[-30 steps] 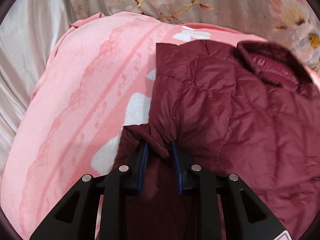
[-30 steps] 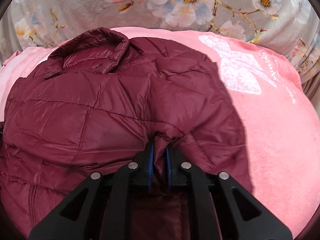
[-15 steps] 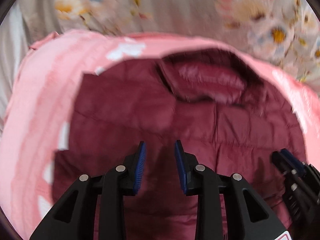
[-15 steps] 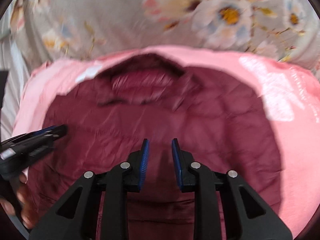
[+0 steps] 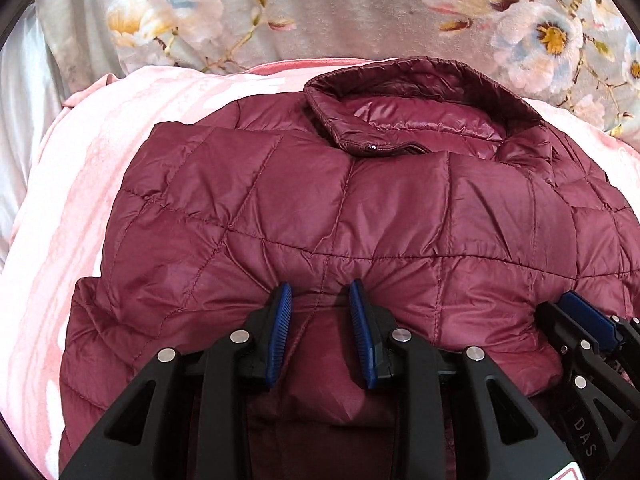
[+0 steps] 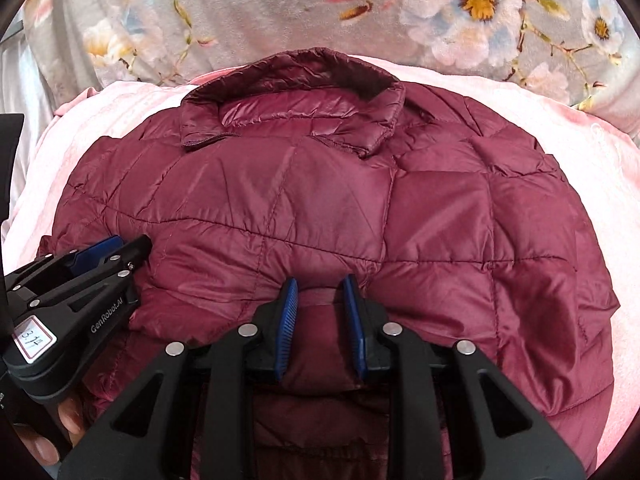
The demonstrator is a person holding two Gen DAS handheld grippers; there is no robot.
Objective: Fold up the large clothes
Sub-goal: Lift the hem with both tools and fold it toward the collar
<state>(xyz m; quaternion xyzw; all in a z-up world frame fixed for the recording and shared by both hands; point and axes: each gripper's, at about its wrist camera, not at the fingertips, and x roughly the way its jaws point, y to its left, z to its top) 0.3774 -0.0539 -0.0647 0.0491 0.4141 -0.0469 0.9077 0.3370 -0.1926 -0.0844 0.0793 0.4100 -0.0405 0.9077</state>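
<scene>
Already the jacket (image 5: 360, 208) lies folded on the blanket (image 5: 80, 184); both grippers' jaws gape at its near fold, one final fold probably left.

Pink blanket (image 5: 60, 208), grey floral bedspread (image 5: 340, 12) behind

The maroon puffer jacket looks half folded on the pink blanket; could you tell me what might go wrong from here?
1. Both the left gripper and the right gripper are open against the maroon puffer jacket's near fold, so a pinch may catch only the slick top layer.
2. The puffy fill could spring the fold open.
3. The standing collar may crumple if the near edge is carried over it.
</scene>
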